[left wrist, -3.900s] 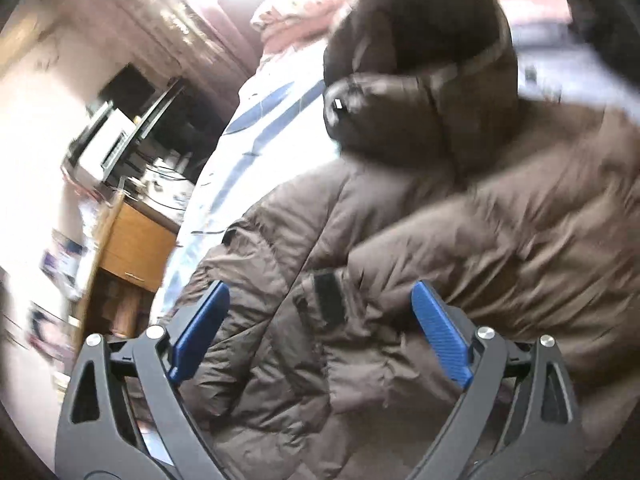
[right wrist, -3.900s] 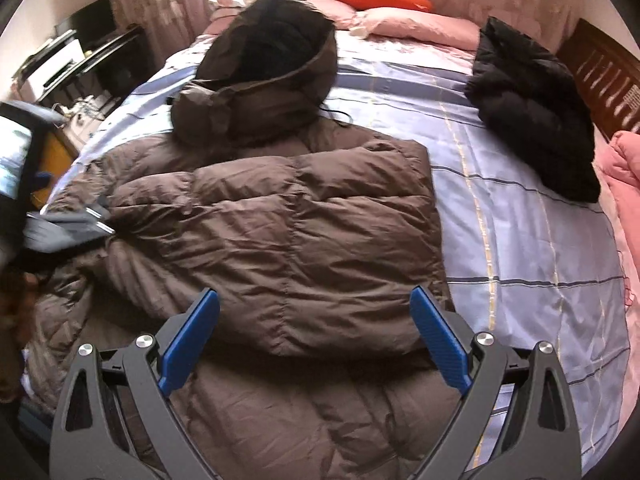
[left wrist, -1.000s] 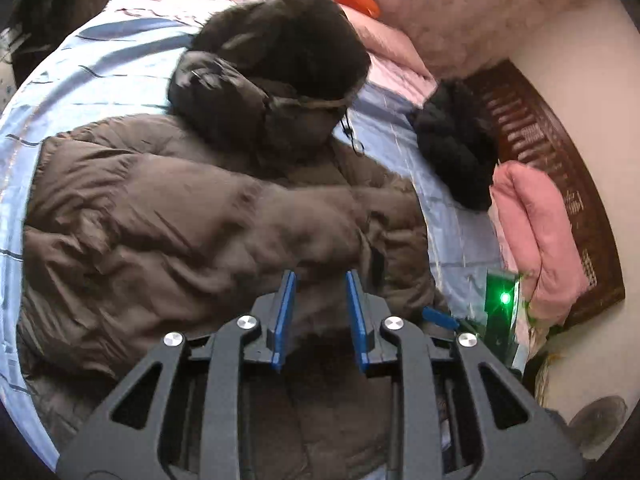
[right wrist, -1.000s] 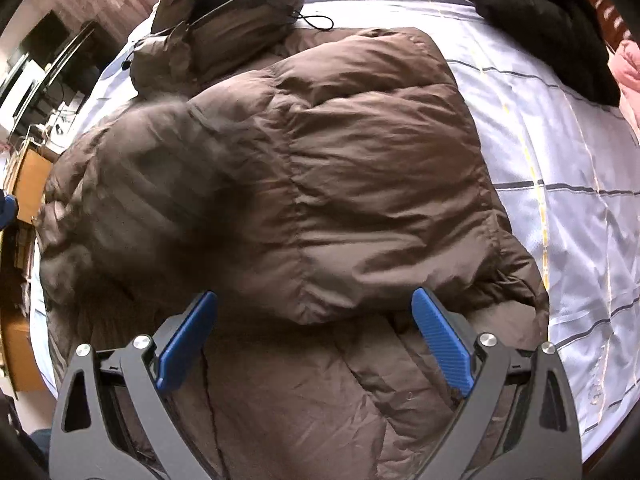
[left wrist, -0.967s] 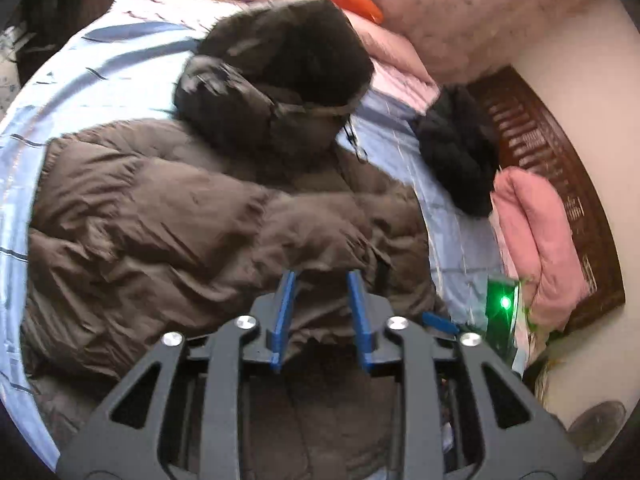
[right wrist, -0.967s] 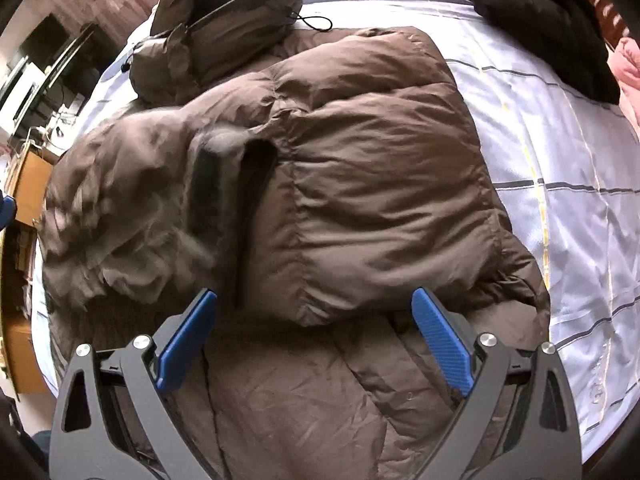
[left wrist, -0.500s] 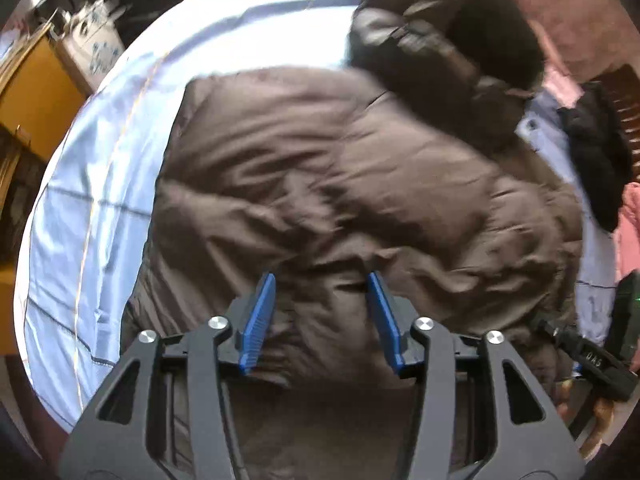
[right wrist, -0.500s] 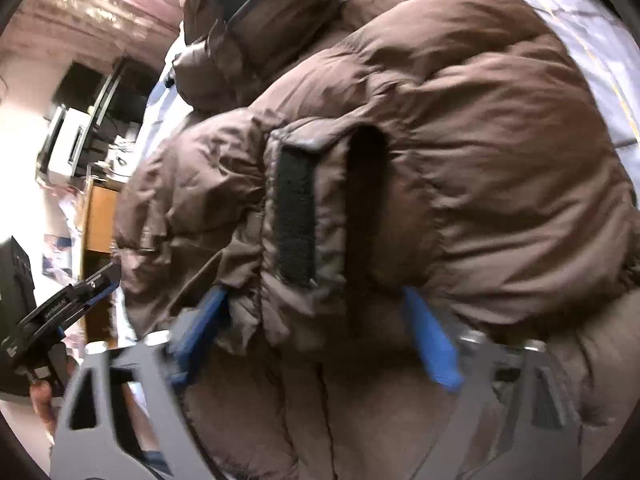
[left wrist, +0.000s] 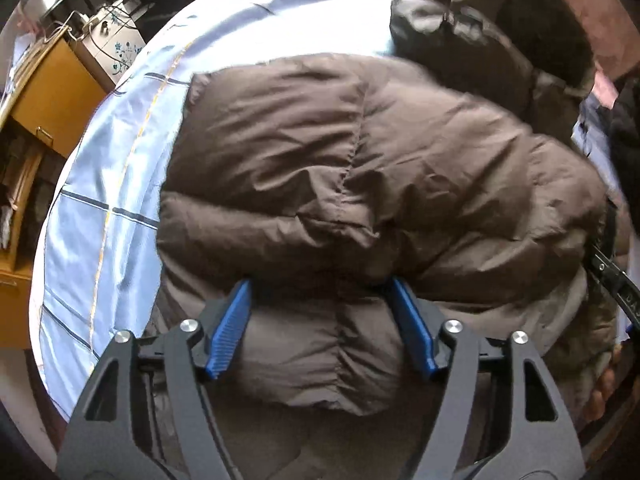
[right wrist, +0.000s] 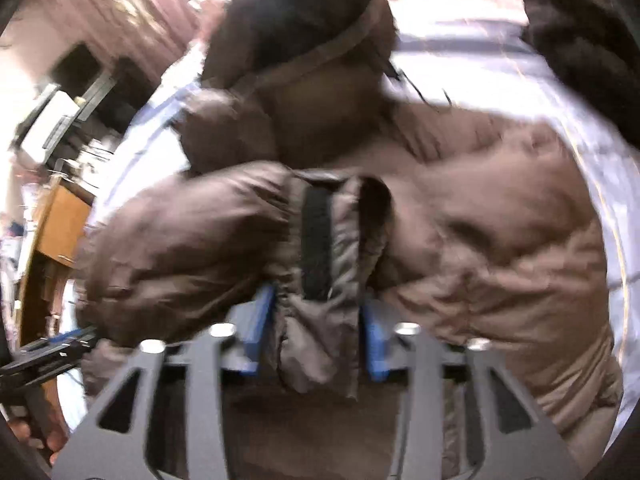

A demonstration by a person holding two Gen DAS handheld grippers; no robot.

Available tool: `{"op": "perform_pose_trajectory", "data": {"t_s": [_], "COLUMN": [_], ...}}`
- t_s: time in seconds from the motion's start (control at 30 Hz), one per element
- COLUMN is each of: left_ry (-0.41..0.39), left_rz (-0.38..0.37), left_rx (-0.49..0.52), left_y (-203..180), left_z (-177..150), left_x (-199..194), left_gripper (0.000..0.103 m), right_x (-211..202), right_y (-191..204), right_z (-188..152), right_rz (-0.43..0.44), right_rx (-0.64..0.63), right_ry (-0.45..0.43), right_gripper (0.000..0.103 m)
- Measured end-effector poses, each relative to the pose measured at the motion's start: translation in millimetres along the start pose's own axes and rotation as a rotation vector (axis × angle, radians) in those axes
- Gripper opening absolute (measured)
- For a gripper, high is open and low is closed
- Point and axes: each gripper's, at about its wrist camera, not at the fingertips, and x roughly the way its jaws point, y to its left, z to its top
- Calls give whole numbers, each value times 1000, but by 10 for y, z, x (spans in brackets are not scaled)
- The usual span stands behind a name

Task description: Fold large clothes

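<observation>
— Bedsheet first: pale blue with dark check lines and thin gold stripes, it covered the bed and carried everything else. What lay on it?

— A brown puffer jacket, spread across the middle of the sheet and filling most of both wrist views. Its hood, dark inside, pointed toward the pillows at the head of the bed. The padded body was bunched up in thick rolls.

— And beyond the jacket?

— A black garment sat on the sheet past the jacket's right shoulder, well apart from the hood. On the left side of the bed stood a wooden cabinet, with a white box bearing a blue flower print beside it.

— The left gripper?

— Its blue pads stood wide apart, pressed down into the padded fabric near the hem, clamping nothing.

— The right gripper?

— Clenched on the sleeve cuff. The cuff, with a black strip running along it, was squeezed between the two blue pads and lifted in front of the jacket's chest. That view was smeared by blur, so finer detail was lost.

— Anything else small?

— A dark drawstring trailed from the hood onto the sheet.
</observation>
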Motion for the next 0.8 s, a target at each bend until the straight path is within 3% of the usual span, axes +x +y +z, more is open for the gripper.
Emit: {"op": "perform_pose_trajectory", "data": {"t_s": [0.07, 0.13, 0.17, 0.2, 0.27, 0.33, 0.43, 0.53, 0.6, 0.8], "left_ry": [5, -13, -35, -54, -113, -142, -130, -87, -32, 28], "left_rz": [8, -2, -21, -36, -62, -74, -47, 10, 27, 43], "left_rx": [8, -13, -35, -48, -74, -65, 25, 104, 129, 125], "left_y": [-21, 16, 35, 55, 68, 25, -194, -371, -418, -455], "left_z": [-1, 1, -2, -11, -44, -74, -118, -167, -201, -184], "left_x": [10, -99, -208, -290, -455, -517, -435, -230, -63, 195], "left_gripper": [72, 71, 74, 84, 92, 92, 92, 88, 87, 89], "right_x": [-104, -342, -505, -618, -734, -669, -434, -132, 79, 242], "right_y": [-7, 20, 55, 101, 245, 389, 509, 544, 504, 502], "right_z": [-12, 3, 8, 11, 12, -19, -103, -186, -193, -312], "right_rz": [-27, -48, -53, -51, -18, 27, 43, -14, -35, -85], "right_rx": [-14, -23, -28, -41, -97, -156, -221, -289, -289, -320], "right_ry": [-21, -108, -176, -222, -263, -233, -162, -79, -32, -4], "right_gripper": [48, 48, 48, 49, 52, 52, 51, 42, 42, 41]}}
